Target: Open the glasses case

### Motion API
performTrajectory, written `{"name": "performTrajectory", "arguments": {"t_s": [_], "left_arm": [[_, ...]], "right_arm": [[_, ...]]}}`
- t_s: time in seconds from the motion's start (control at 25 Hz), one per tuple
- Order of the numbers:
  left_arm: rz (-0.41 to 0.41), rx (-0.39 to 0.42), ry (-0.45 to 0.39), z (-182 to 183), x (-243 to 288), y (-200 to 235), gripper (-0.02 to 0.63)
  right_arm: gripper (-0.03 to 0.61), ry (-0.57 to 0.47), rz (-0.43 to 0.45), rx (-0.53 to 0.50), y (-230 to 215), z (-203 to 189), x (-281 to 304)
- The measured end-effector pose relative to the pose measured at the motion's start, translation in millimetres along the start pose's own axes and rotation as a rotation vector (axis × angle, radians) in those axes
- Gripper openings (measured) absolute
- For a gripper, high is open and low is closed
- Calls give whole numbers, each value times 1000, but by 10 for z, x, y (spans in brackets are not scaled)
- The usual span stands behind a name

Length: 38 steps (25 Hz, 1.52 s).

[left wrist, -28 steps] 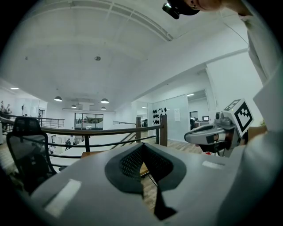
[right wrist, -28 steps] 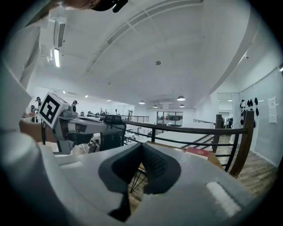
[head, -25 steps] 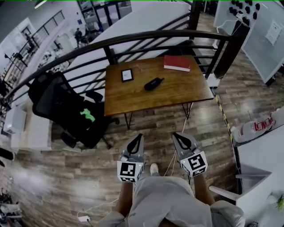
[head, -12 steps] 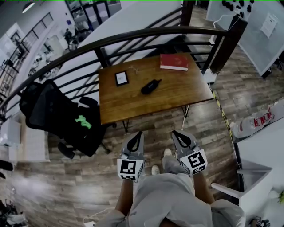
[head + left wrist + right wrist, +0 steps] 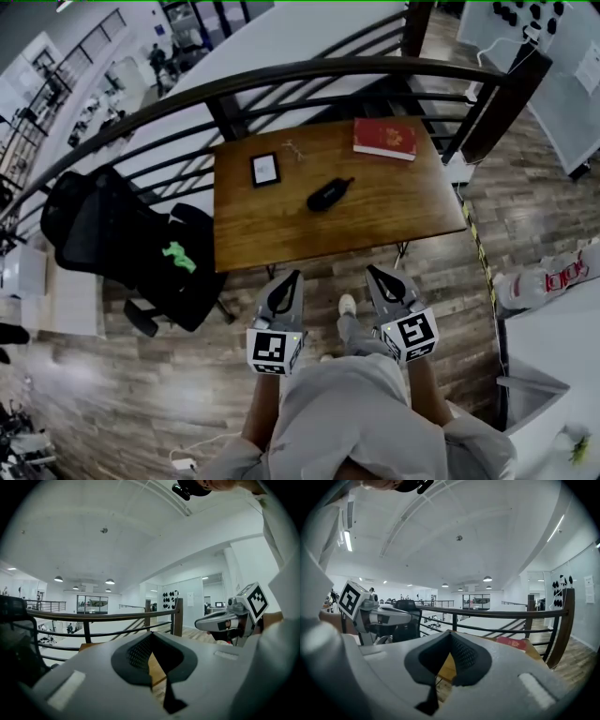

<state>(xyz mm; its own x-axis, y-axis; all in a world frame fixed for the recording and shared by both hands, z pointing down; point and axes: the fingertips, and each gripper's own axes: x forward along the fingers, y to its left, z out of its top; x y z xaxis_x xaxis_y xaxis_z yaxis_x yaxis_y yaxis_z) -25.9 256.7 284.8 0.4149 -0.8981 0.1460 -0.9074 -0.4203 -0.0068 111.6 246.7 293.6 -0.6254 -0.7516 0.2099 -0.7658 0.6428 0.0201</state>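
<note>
The black oval glasses case lies centrally on the brown wooden worktop, well apart from the left hand-held gripper and right hand-held gripper, both closed and empty. The case is likely light, rigid and slippery; pinch the lid edge.

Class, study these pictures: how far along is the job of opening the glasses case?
Done: nothing; the glasses case lies on the table, seemingly shut and untouched. In hand: the left tongs and right tongs are both shut, empty, and short of the table's near edge. Left: reach the case, grip it and open it.
</note>
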Motion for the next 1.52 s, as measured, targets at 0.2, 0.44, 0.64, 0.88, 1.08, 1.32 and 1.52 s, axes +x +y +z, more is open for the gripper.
{"name": "performTrajectory", "arguments": {"t_s": [0.2, 0.44, 0.64, 0.88, 1.08, 1.32, 1.52], "left_arm": [[39, 4, 15, 80, 413, 167, 18], [83, 10, 16, 190, 838, 295, 18], [124, 17, -7, 289, 1138, 408, 18], [170, 20, -24, 357, 1472, 530, 18], [189, 8, -11, 348, 1621, 571, 18], [198, -6, 0, 306, 1823, 731, 19], [170, 5, -27, 318, 1950, 914, 20]], "right_arm": [[0, -5, 43, 13, -318, 126, 383], [0, -7, 98, 11, -656, 207, 728], [0, -22, 120, 5, -906, 251, 978], [0, -35, 112, 6, -1247, 254, 1268], [0, -52, 127, 16, -1403, 324, 1433], [0, -52, 131, 38, -1462, 319, 1660], [0, -31, 115, 52, -1445, 263, 1828]]}}
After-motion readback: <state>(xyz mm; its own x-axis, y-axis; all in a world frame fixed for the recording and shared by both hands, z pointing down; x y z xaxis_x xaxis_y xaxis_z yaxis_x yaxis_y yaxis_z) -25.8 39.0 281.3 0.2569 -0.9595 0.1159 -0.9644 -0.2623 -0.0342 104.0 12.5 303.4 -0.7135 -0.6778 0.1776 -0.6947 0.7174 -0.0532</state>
